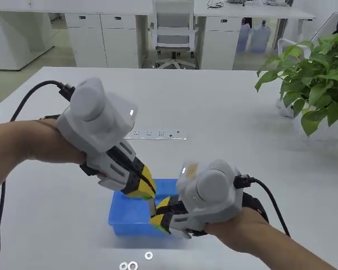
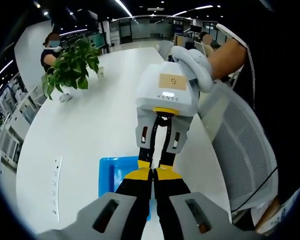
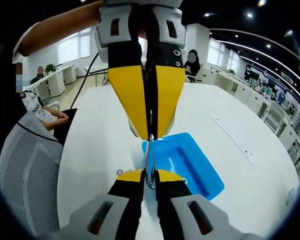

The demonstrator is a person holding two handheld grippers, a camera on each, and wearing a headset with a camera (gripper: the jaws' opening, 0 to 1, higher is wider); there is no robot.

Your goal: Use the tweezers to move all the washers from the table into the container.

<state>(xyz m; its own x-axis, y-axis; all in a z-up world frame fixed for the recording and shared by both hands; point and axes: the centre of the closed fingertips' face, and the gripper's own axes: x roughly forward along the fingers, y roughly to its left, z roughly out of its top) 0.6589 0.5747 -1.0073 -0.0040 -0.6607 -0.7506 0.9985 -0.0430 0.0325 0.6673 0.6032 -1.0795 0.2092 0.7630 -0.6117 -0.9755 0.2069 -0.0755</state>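
The blue container [image 1: 129,216] sits on the white table near its front edge. Three washers lie in front of it: one [image 1: 149,256] alone and a pair [image 1: 128,266] at the frame's bottom. My left gripper [image 1: 150,195] reaches down over the container from the left. My right gripper [image 1: 156,216] meets it tip to tip from the right. In the right gripper view the thin metal tweezers [image 3: 149,155] run between the left gripper [image 3: 150,136] and the right gripper [image 3: 150,176], and both are shut on them. A washer [image 3: 120,172] lies left of the container [image 3: 190,165].
A white power strip [image 1: 158,135] lies flat behind the container. A potted plant [image 1: 312,84] stands at the table's right edge. An office chair [image 1: 173,34] and cabinets stand beyond the far edge. People sit at other desks.
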